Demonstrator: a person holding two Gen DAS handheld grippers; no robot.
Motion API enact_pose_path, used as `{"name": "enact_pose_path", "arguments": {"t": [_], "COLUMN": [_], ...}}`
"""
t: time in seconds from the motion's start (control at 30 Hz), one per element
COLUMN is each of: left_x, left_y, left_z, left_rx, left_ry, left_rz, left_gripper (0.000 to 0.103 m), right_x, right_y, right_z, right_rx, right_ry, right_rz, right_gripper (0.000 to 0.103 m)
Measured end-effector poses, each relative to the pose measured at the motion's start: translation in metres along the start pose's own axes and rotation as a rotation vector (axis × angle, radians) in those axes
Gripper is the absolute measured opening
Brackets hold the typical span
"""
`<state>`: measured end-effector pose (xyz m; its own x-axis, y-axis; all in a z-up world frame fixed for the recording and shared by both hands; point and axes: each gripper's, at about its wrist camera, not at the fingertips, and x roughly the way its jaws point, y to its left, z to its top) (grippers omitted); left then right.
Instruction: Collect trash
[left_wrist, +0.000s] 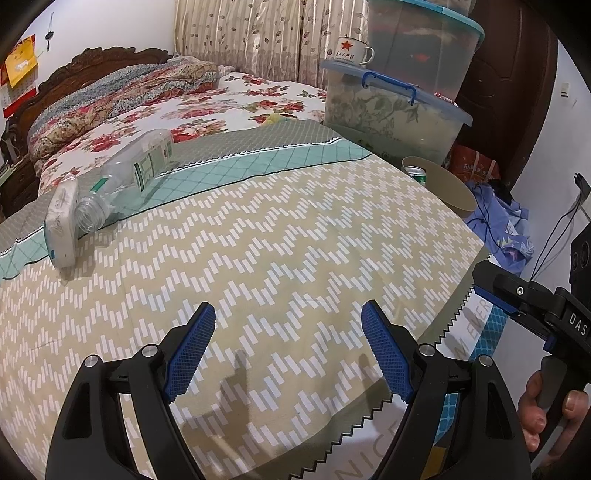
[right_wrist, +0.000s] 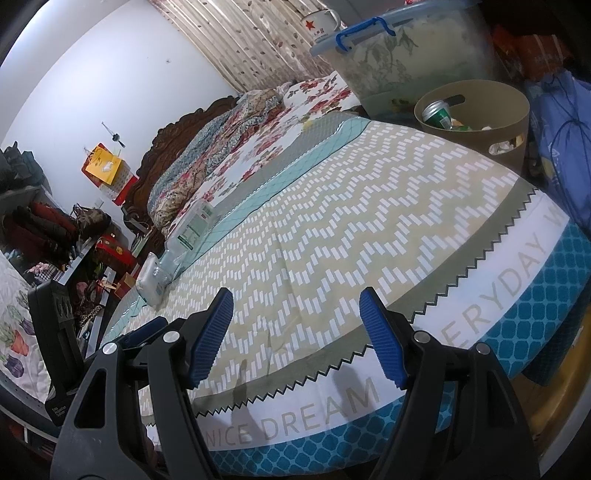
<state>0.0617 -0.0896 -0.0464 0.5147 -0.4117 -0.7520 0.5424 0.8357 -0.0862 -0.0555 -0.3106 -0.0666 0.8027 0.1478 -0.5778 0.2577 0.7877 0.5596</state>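
On the bed, well beyond the left gripper (left_wrist: 288, 350) and right gripper (right_wrist: 295, 336), both spread wide and empty, lay a clear plastic bottle (left_wrist: 125, 177) touching a white packet (left_wrist: 61, 229); bedspread (right_wrist: 332, 229) edge read "NICE DREAM".

L wrist cam: low over bed (left_wrist: 295, 229) foot, facing headboard. R wrist cam: at foot edge, angled left. Both share bedspread, bottle (left_wrist: 125, 173), bin (right_wrist: 476, 114).
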Motion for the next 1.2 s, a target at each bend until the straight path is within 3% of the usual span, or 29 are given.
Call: {"name": "enact_pose_path", "arguments": {"t": [0.93, 1.2], "left_x": [0.000, -0.022], "left_y": [0.007, 0.046], "left_z": [-0.002, 0.004], "left_rx": [-0.017, -0.090], "left_ry": [-0.004, -0.049], "left_rz": [0.004, 0.054], "left_gripper": [0.077, 0.078], "right_x": [0.003, 0.011], "right_y": [-0.002, 0.000], "right_z": [-0.004, -0.001], "right_rx": [0.001, -0.028], "right_ry": [0.009, 0.024], "right_rz": [-0.003, 0.000], "right_gripper": [0.072, 0.072]}}
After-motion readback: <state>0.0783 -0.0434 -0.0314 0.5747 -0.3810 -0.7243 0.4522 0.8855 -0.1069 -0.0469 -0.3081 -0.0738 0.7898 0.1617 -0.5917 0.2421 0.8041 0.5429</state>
